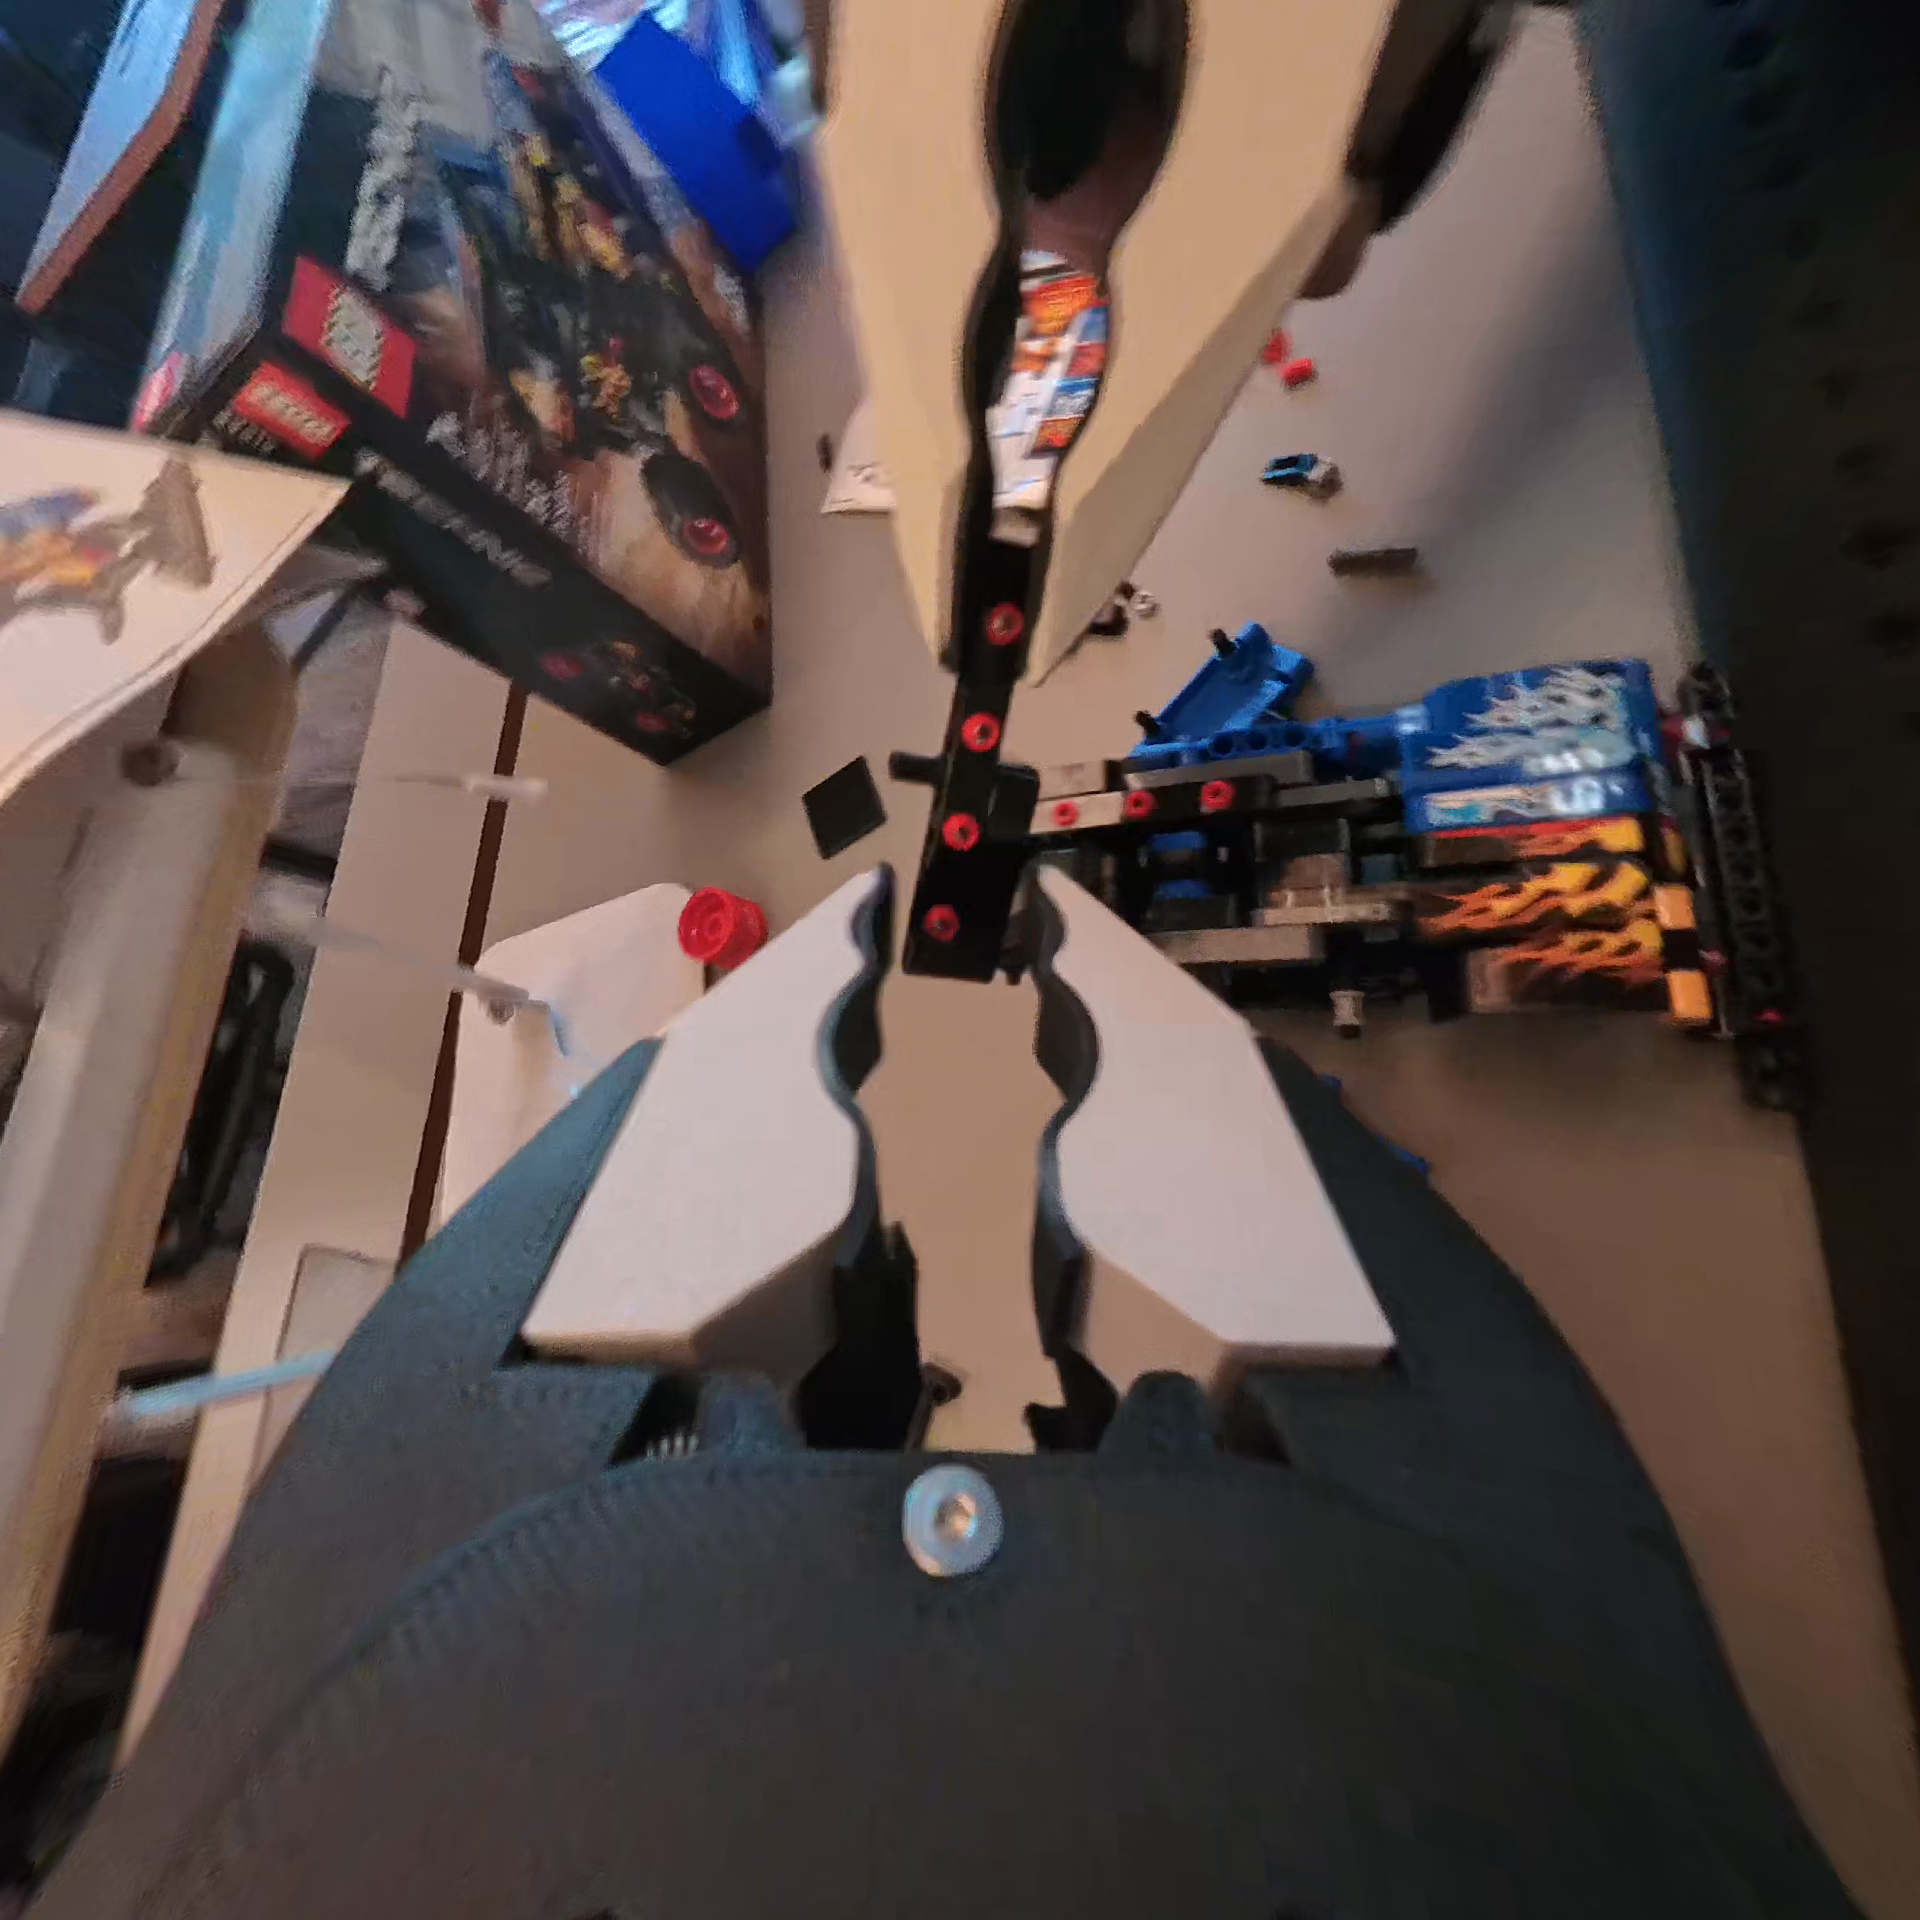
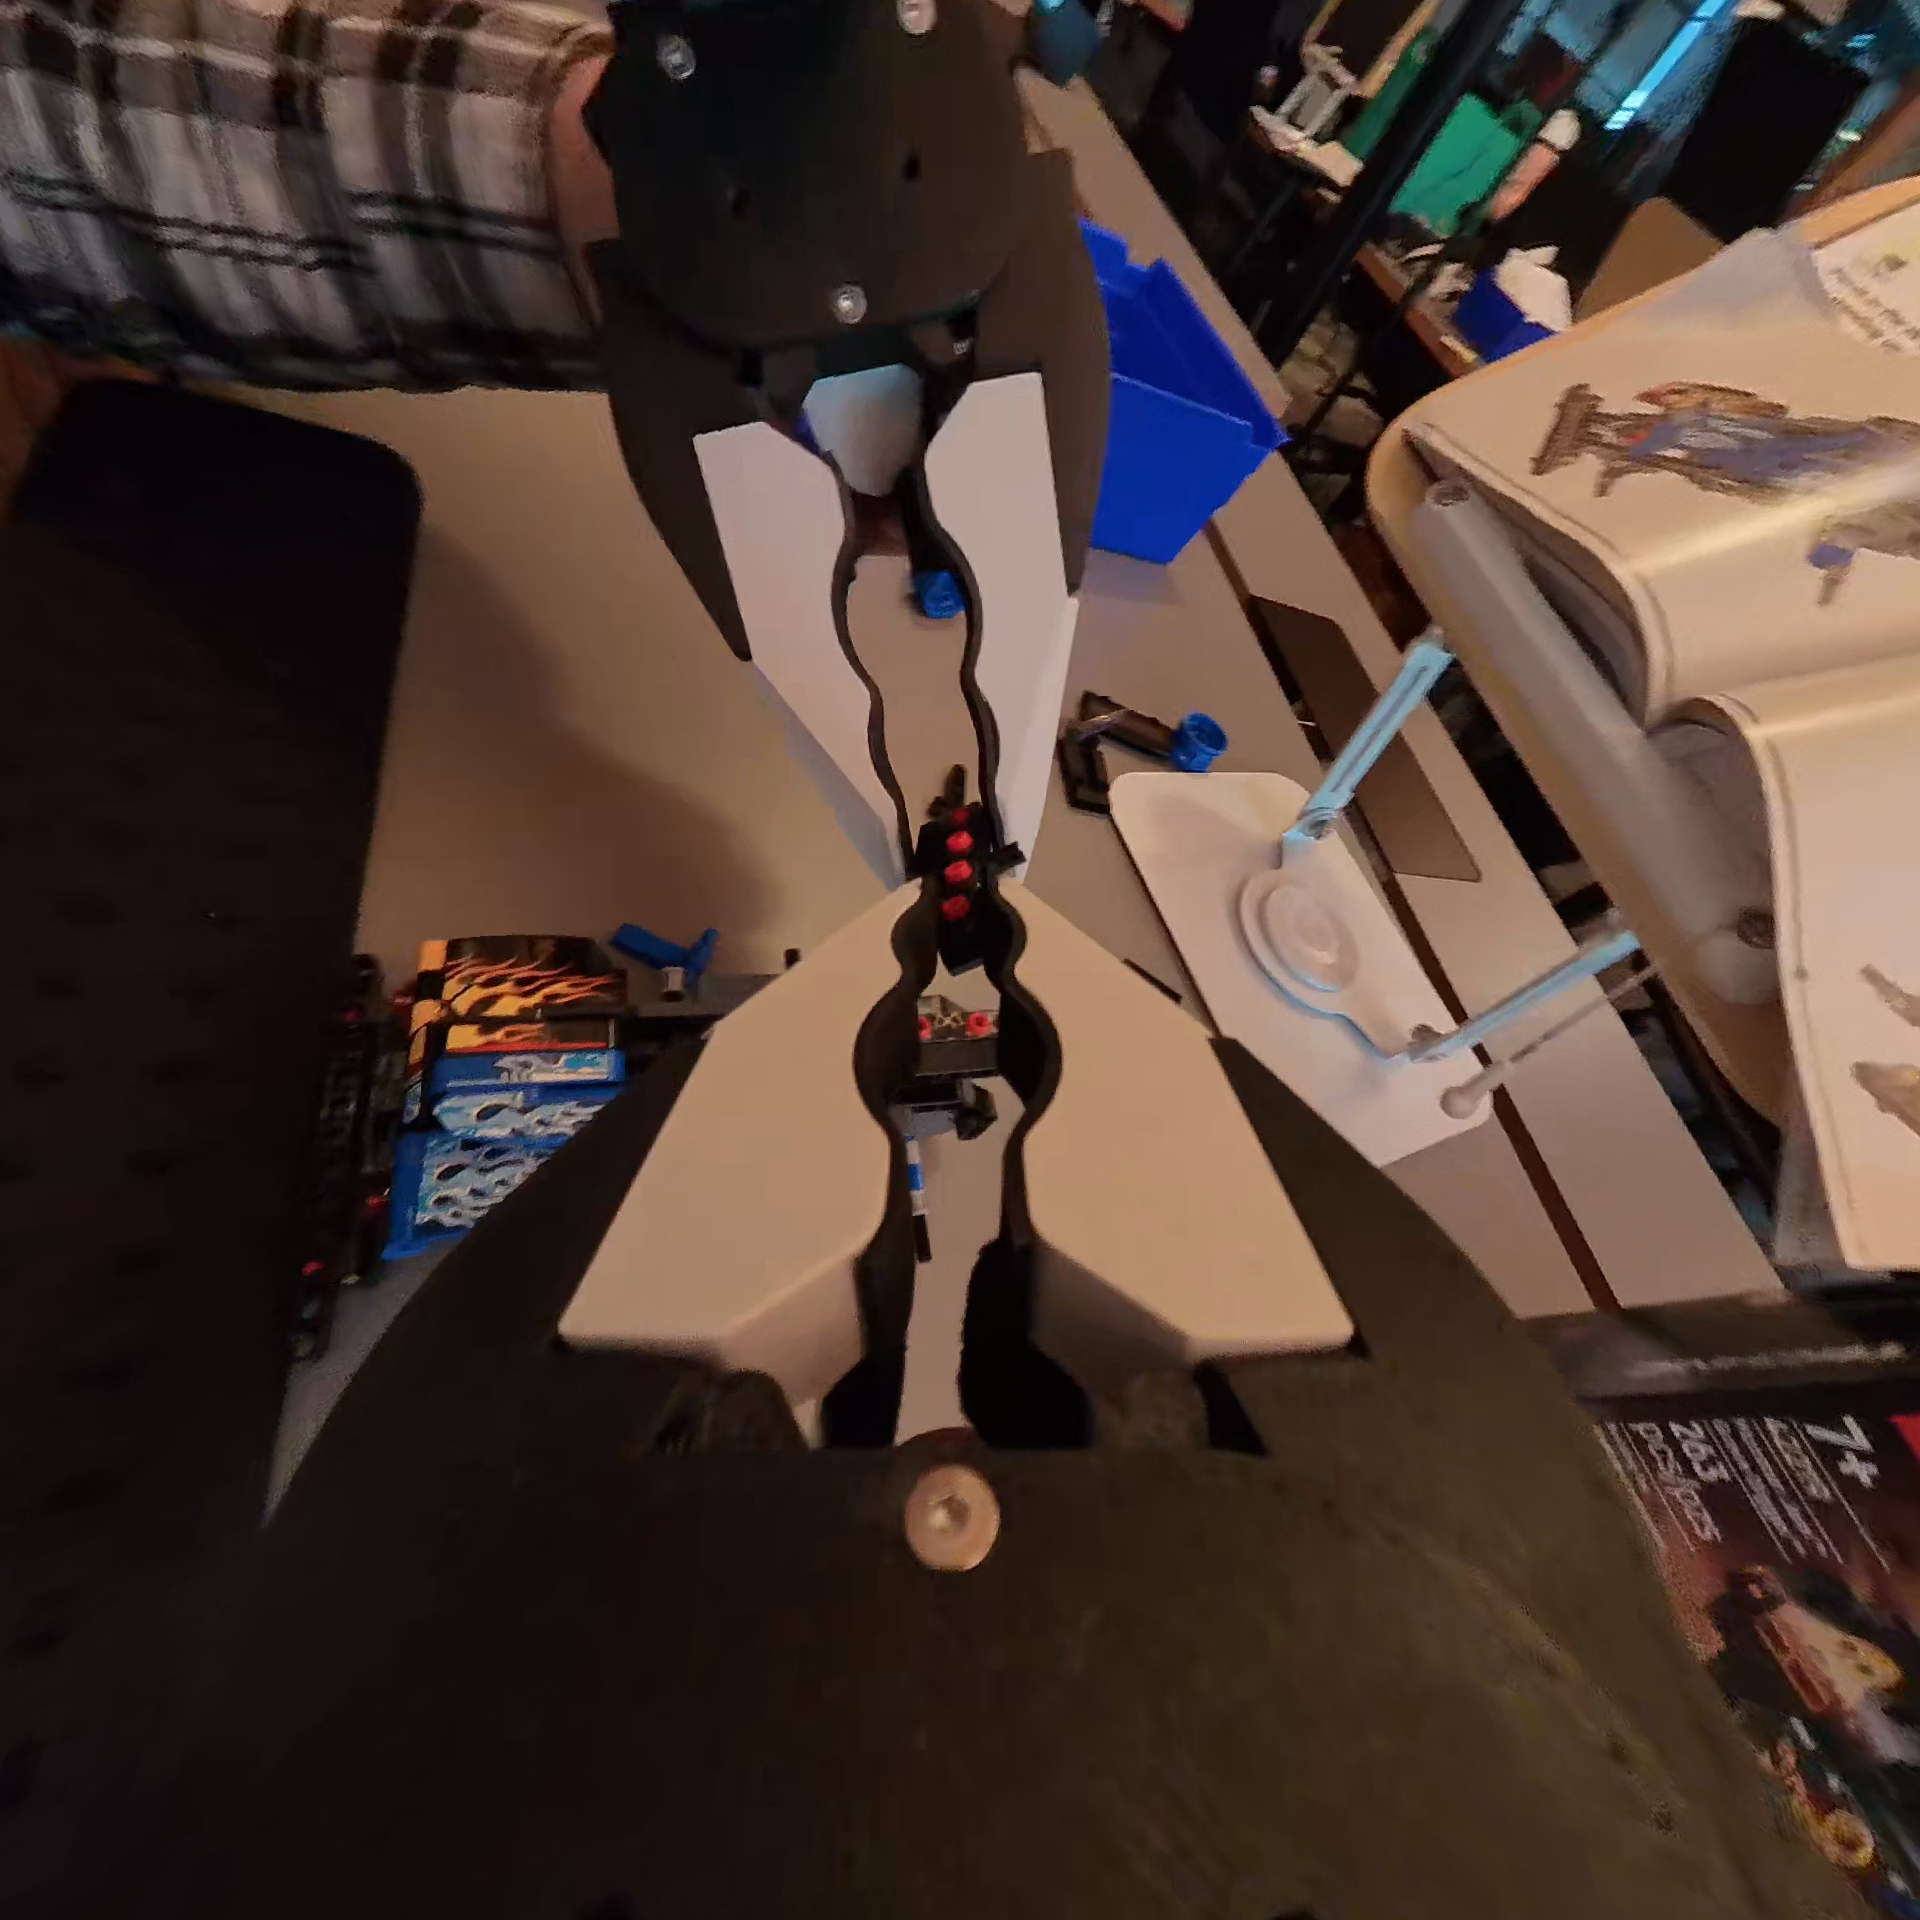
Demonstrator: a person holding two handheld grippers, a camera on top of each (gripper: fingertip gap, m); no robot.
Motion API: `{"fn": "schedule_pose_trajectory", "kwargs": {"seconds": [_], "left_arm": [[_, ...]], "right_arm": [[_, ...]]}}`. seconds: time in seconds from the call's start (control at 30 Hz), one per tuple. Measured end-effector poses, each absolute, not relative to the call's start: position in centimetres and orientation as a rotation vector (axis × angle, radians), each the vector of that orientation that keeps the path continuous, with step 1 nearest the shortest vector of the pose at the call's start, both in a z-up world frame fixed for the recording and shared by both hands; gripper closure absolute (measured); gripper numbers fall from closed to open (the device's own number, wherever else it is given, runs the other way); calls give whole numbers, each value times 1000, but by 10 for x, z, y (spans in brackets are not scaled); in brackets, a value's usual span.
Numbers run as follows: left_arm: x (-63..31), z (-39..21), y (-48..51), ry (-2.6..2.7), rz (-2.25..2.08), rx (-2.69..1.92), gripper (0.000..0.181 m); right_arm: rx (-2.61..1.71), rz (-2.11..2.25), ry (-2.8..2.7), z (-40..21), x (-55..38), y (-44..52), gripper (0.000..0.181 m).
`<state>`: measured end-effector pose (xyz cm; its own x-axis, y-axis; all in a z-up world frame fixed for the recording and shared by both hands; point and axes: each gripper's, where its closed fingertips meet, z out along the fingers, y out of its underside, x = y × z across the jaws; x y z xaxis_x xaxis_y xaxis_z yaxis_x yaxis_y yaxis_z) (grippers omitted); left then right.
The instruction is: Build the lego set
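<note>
Nearest the left wrist camera, the left gripper (image 1: pixel 961 920) points forward over the table (image 1: pixel 623 727), its jaws apart around the near end of a black beam with red pins (image 1: pixel 971 790), not clearly pinching it. Opposite, the right gripper (image 2: pixel 956 914) faces it tip to tip and is clamped on the beam's far end. That beam's long axis runs from one gripper to the other. Beside it lies the flame-decorated truck model (image 1: pixel 1455 862).
</note>
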<state>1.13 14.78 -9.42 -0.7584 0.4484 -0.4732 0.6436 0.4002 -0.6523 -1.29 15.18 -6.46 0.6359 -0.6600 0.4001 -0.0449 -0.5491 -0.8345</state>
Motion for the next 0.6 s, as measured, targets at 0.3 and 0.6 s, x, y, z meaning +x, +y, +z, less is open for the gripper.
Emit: {"fn": "schedule_pose_trajectory", "kwargs": {"seconds": [0.3,0.6], "left_arm": [[7,-92,140,2683,-1751,237,124],[17,-81,141,2501,-1897,166,135]], "right_arm": [[-1811,-1185,676,-54,-6,145,176],[-1829,-1317,668,-59,-7,155,175]]}}
